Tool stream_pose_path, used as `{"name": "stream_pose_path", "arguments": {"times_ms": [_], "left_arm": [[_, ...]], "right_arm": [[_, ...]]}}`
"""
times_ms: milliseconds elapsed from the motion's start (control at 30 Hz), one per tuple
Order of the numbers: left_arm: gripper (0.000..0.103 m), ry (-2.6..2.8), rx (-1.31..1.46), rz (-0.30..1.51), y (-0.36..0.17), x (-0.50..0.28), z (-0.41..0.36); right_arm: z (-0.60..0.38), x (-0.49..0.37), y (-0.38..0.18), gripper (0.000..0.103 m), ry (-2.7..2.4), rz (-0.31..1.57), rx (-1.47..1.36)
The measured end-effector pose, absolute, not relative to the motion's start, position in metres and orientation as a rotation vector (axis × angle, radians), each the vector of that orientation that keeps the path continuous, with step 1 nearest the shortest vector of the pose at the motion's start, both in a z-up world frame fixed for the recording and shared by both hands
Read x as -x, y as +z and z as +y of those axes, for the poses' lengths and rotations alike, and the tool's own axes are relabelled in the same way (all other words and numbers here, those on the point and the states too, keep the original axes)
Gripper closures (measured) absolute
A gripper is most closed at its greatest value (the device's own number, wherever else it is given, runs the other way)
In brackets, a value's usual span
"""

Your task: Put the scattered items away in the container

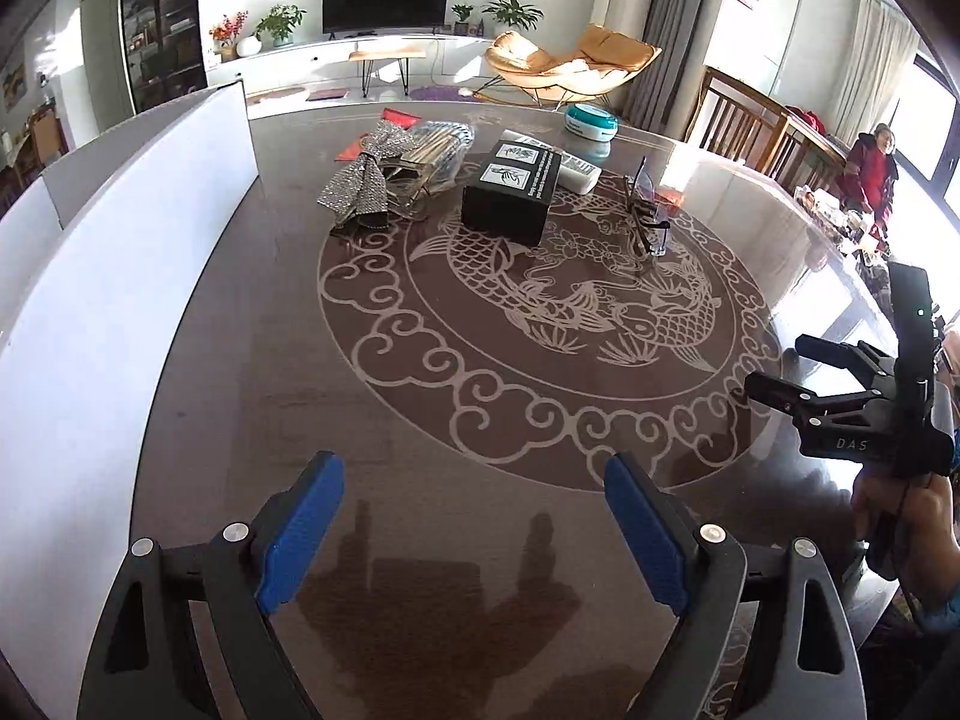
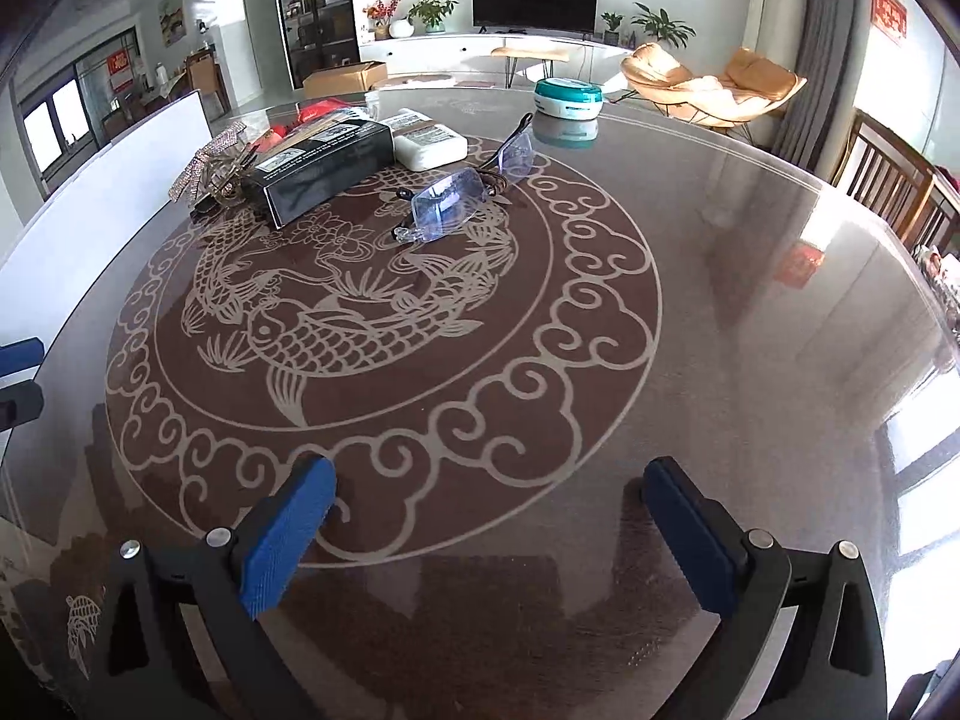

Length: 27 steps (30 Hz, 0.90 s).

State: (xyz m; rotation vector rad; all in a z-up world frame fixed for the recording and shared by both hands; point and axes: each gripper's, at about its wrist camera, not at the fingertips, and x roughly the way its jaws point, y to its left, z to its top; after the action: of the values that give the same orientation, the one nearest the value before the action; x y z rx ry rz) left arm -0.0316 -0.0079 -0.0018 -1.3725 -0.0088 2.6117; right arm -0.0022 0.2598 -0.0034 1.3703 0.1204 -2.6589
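Note:
My left gripper [image 1: 474, 468] hangs open over the near part of the dark round table [image 1: 270, 372], with nothing between its blue pads. The right gripper [image 2: 489, 471] is open too and empty; it also shows at the right of the left wrist view [image 1: 774, 369], held by a hand. At the far side lie a black box [image 1: 510, 192], a glittery silver bow [image 1: 360, 186], a clear plastic holder with striped sticks [image 1: 432, 150], clear safety glasses [image 2: 447, 201], a white packet [image 2: 429, 141] and red paper [image 1: 399, 116]. Everything lies well beyond both grippers.
A teal and white round tin [image 2: 570, 97] stands near the far rim. White boards [image 1: 120, 240] wall off the table's left side. Wooden chairs [image 1: 744, 120] stand at the right, and a person [image 1: 873, 171] sits beyond them. A fish pattern [image 2: 360, 312] covers the table's middle.

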Motion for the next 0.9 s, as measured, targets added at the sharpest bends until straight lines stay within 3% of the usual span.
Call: {"name": "stream_pose_path", "arguments": {"times_ms": [300, 367, 900], "left_arm": [[0.011, 2.68, 1.338, 0.121, -0.026, 0.066, 0.032], [0.0, 2.668, 1.354, 0.123, -0.027, 0.071, 0.035], [0.0, 2.659, 1.359, 0.122, -0.028, 0.074, 0.036]], "right_arm": [[0.257, -0.002, -0.002, 0.0, -2.678, 0.118, -1.38], [0.257, -0.002, -0.002, 0.0, -2.678, 0.118, -1.38], [0.258, 0.0, -0.003, 0.0, -2.679, 0.117, -1.38]]}}
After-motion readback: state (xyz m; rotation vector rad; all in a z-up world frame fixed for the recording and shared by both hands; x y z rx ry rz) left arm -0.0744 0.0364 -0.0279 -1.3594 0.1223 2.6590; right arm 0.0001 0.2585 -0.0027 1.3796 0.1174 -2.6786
